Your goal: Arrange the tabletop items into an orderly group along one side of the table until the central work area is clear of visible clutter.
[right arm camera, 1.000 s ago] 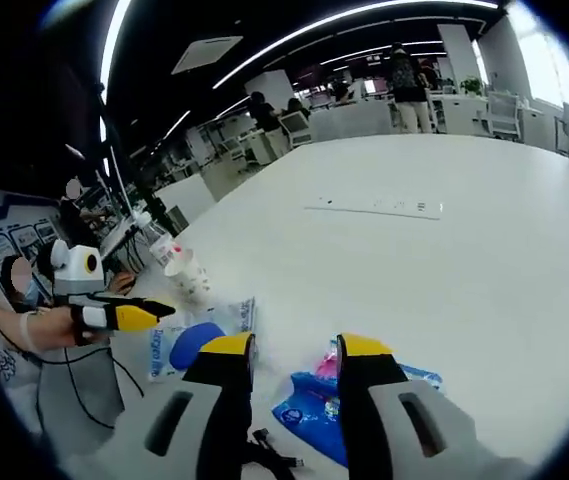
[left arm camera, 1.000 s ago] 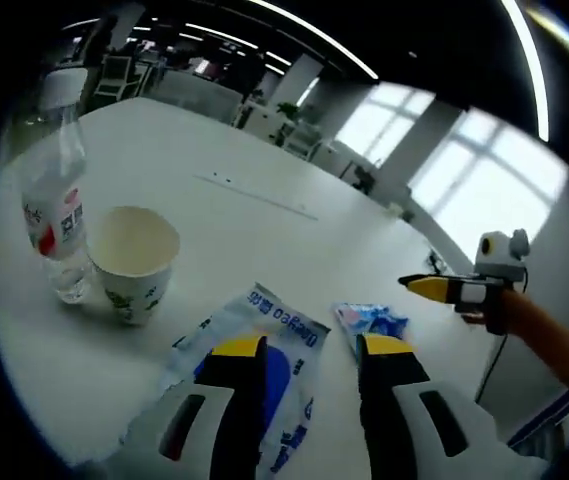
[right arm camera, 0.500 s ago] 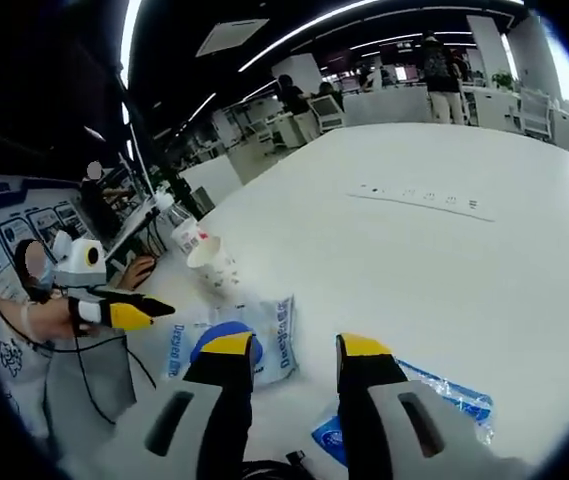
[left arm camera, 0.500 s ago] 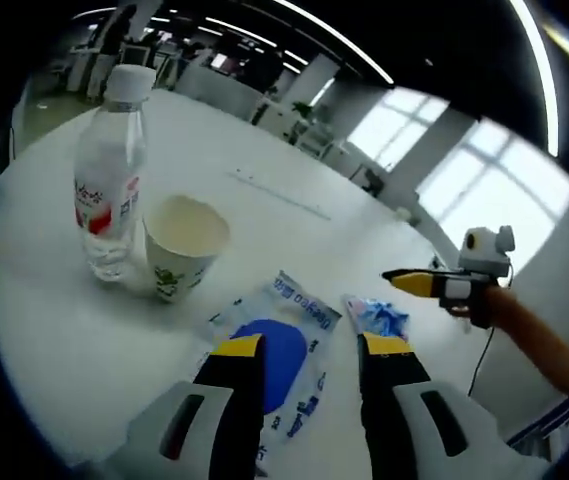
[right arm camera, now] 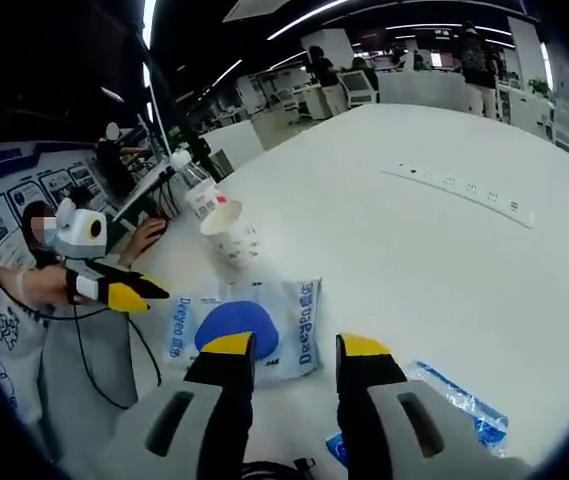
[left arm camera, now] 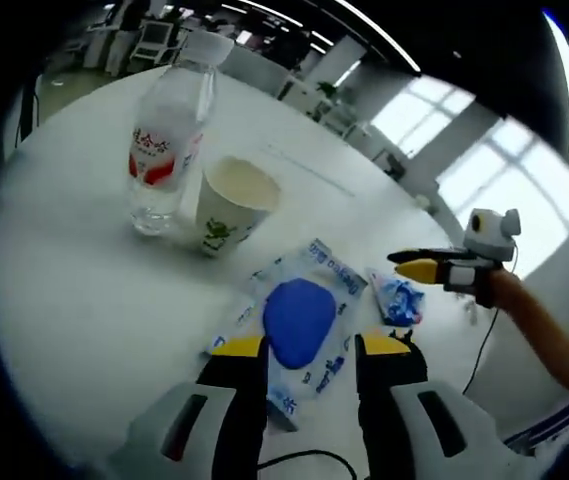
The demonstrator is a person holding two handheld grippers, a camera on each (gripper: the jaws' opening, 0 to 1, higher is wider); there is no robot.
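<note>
While both hover over the blue-printed packet (left arm camera: 302,318), left gripper (left arm camera: 310,347) and right gripper (right arm camera: 292,344) gape (empty).

Place: an open-plan office.
Ceiling: long strip lights (right arm camera: 384,12) run across a dark ceiling.
Furnishing: rows of desks and office chairs (right arm camera: 356,88) stand behind the big white table (right arm camera: 444,240).
People: several stand among the far desks.
Windows: tall bright panes (left arm camera: 474,170) line one wall.
</note>
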